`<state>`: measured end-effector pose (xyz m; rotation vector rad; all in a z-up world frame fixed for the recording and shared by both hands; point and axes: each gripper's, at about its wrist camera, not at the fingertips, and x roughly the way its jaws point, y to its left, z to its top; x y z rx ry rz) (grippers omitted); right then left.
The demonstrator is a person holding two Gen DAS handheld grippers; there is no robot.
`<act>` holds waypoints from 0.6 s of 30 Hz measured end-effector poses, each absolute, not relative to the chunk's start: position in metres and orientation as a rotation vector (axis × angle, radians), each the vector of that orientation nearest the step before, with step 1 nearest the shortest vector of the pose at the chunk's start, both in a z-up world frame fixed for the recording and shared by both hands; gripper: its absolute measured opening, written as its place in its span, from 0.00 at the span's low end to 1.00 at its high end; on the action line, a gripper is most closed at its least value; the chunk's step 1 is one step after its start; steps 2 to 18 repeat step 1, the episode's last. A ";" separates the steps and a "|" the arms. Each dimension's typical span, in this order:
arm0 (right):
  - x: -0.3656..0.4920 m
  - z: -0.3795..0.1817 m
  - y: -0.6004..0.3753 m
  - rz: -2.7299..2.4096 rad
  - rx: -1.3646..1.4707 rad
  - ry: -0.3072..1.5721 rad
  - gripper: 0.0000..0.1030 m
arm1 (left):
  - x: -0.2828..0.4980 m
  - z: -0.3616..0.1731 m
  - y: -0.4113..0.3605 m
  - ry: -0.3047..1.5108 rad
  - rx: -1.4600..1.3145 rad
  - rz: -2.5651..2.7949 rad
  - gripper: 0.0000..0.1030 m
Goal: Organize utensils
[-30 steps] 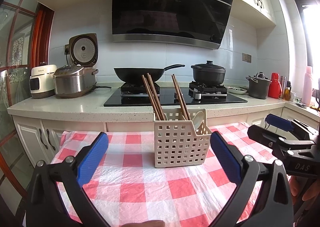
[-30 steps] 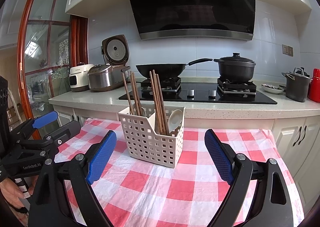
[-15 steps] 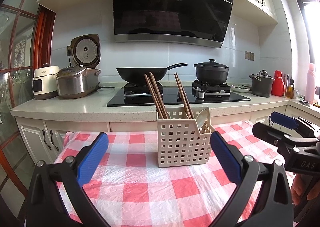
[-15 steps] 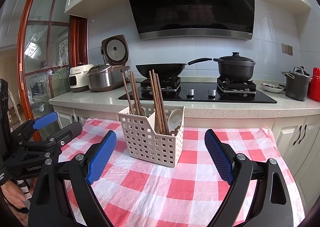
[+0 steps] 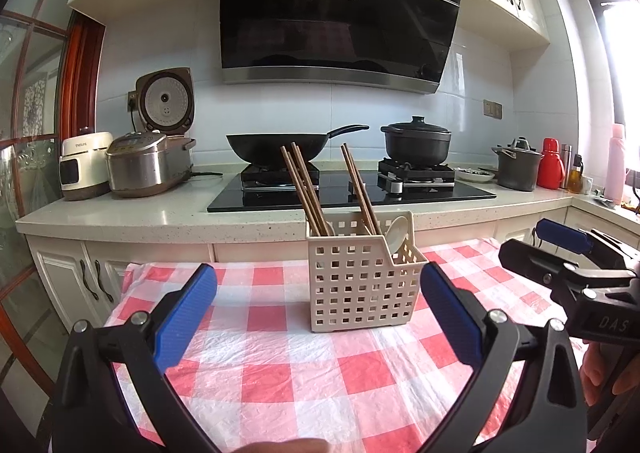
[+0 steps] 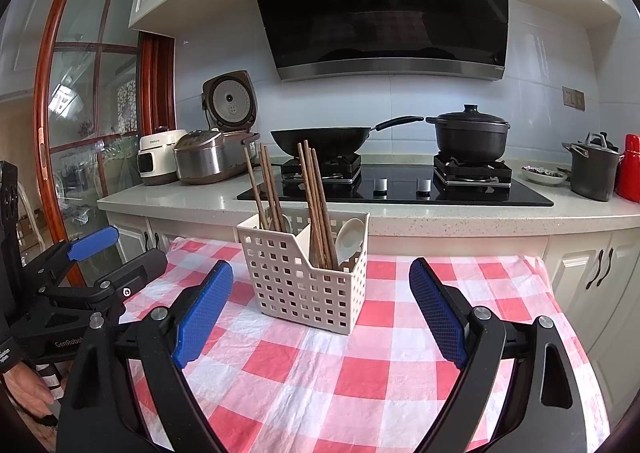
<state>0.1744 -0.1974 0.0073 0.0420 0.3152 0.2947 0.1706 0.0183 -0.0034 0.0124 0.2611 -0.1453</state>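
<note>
A cream perforated utensil basket (image 5: pixel 360 289) (image 6: pixel 304 281) stands upright on the red-and-white checked tablecloth (image 5: pixel 300 365) (image 6: pixel 360 373). Several brown chopsticks (image 5: pixel 308 193) (image 6: pixel 316 205) lean in its compartments, and a white spoon (image 5: pixel 398 233) (image 6: pixel 350 237) rests in the right one. My left gripper (image 5: pixel 320 313) is open, its blue pads wide apart just short of the basket, with nothing between them. My right gripper (image 6: pixel 320 309) is open too, a little nearer than the basket, holding nothing. Each gripper shows at the edge of the other's view.
Behind the table runs a counter (image 5: pixel 120 213) with a hob, a black wok (image 5: pixel 272 145), a black pot (image 5: pixel 416 141), rice cookers (image 5: pixel 148 165) and a red flask (image 5: pixel 550 163). A range hood (image 5: pixel 340 13) hangs above. A glass door (image 6: pixel 80 113) is on the left.
The left wrist view has shifted slightly, so the basket sits a bit further right and higher in it. The right view is almost unchanged. Both grippers stay open.
</note>
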 end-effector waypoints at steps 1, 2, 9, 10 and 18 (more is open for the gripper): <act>0.175 0.007 -0.198 0.295 0.041 0.315 0.82 | 0.171 -0.004 0.019 0.263 0.010 -0.147 0.96; 0.175 0.007 -0.198 0.295 0.041 0.315 0.82 | 0.171 -0.004 0.019 0.263 0.010 -0.147 0.96; 0.175 0.007 -0.198 0.295 0.041 0.315 0.82 | 0.171 -0.004 0.019 0.263 0.010 -0.147 0.96; 0.175 0.007 -0.198 0.295 0.041 0.315 0.82 | 0.171 -0.004 0.019 0.263 0.010 -0.147 0.96; 0.175 0.007 -0.198 0.295 0.041 0.315 0.82 | 0.171 -0.004 0.019 0.263 0.010 -0.147 0.96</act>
